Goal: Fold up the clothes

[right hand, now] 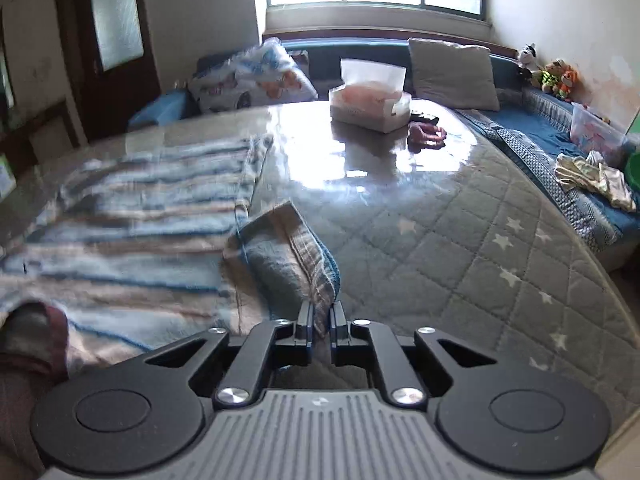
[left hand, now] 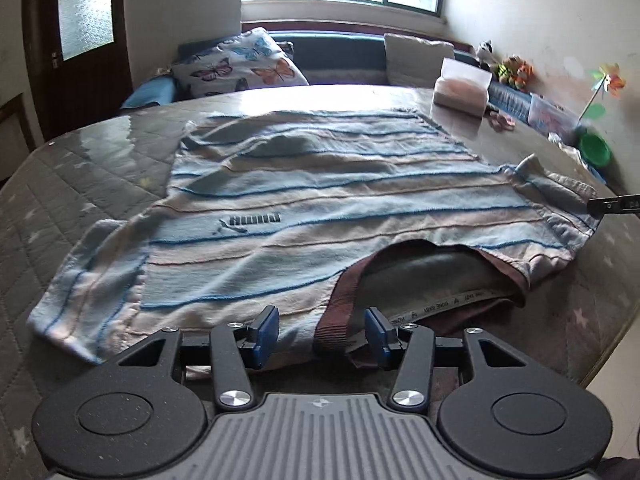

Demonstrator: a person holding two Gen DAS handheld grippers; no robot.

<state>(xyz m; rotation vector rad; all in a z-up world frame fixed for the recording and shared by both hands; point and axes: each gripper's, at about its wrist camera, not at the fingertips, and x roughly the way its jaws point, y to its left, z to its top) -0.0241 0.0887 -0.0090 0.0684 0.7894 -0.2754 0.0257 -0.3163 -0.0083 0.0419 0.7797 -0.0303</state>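
A: While the fleecy striped T-shirt (left hand: 304,200) lies flat on the quilted, star-printed table cover (right hand: 460,248), what grips it?

B: The right gripper (right hand: 321,326) pinches the sleeve (right hand: 296,256), folded toward twelve o'clock.

A: And the other?

B: The left gripper (left hand: 322,330) stands half-spread astride the ribbed maroon collar (left hand: 340,304), pads clear.

One striped shirt (left hand: 320,200) on one quilted tabletop (left hand: 80,184). One tissue box (left hand: 462,88) near the far edge. Two cushions behind: one with butterflies (left hand: 240,64), one plain (left hand: 416,58). One green bowl (left hand: 595,148), one pinwheel (left hand: 608,80), one clear tub (right hand: 596,128). Two grippers: left (left hand: 322,326), right (right hand: 321,326). Soft toys on the ledge are too small to count.
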